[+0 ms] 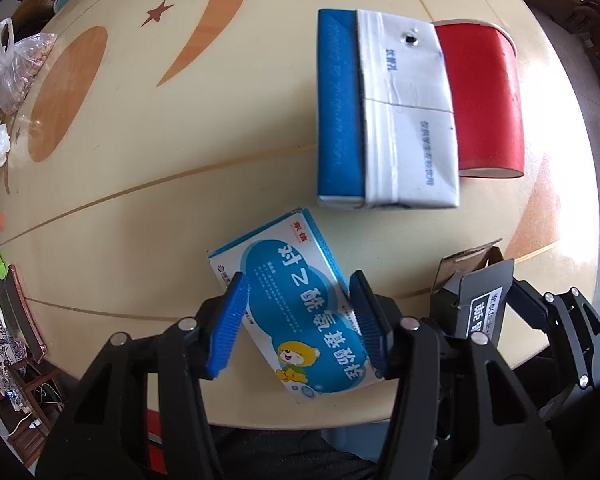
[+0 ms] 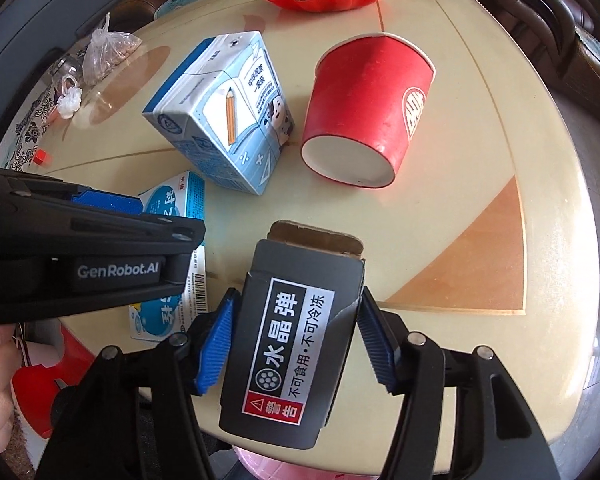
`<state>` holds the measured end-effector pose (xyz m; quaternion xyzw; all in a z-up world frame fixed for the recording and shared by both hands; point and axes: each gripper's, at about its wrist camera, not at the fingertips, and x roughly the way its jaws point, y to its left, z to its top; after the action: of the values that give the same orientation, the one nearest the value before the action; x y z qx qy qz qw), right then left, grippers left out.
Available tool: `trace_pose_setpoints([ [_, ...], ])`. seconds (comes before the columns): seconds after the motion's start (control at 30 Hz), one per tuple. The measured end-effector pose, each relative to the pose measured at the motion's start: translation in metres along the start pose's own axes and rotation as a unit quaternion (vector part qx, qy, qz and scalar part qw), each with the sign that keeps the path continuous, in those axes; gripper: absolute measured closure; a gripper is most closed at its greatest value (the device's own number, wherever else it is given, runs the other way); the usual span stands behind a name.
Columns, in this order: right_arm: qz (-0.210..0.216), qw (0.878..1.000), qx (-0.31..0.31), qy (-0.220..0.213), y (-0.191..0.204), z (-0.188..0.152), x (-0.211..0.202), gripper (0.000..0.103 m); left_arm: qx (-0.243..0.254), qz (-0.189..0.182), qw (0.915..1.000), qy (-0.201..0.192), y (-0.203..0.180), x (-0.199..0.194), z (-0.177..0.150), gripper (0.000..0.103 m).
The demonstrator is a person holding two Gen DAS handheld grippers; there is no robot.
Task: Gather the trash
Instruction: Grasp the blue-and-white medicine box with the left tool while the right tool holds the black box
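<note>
Right wrist view: both tongs clamped on boxes
Right gripper (image 2: 294, 344) grips the dark grey cardboard box (image 2: 288, 344); left gripper (image 1: 298, 320) pinches the blue-and-white medicine carton (image 1: 296, 312) cornerwise, so it might twist loose.

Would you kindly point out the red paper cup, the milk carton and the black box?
red paper cup (image 2: 364, 92), right wrist view, its side wall.
milk carton (image 2: 236, 120), right wrist view, its printed face.
black box (image 2: 288, 344), right wrist view, its label.
</note>
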<state>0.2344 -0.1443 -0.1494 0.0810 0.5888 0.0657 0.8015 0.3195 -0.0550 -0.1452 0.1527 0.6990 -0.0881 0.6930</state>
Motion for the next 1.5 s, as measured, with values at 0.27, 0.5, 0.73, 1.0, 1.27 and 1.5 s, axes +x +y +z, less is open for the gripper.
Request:
trace_pose_setpoints([
  [0.27,-0.019,1.0,-0.016,-0.012,-0.01,-0.005,-0.016,0.045,0.003,-0.033,0.9991,0.027,0.002,0.0,-0.002,0.034],
  [0.5,-0.022,0.999,-0.026,-0.021,-0.008,-0.004,-0.021,0.045,0.007,0.001,1.0,0.0,0.003,0.001,0.005,0.033],
  [0.73,-0.016,0.999,-0.019,-0.022,-0.011,-0.005,-0.024,0.045,-0.007,0.013,0.9999,0.006,-0.006,-0.004,0.009,0.024],
  [1.0,-0.009,1.0,-0.012,-0.027,-0.02,-0.008,-0.029,0.045,-0.021,0.045,0.9984,-0.025,-0.019,-0.01,-0.016,0.03],
  [1.27,0.002,1.0,0.001,-0.027,-0.031,-0.01,-0.03,0.045,-0.04,0.014,0.9984,-0.039,0.012,-0.027,-0.04,0.039],
  [1.5,0.001,0.999,0.004,-0.033,-0.034,-0.007,-0.034,0.045,-0.052,-0.067,0.9953,-0.047,0.043,-0.028,-0.044,0.039],
])
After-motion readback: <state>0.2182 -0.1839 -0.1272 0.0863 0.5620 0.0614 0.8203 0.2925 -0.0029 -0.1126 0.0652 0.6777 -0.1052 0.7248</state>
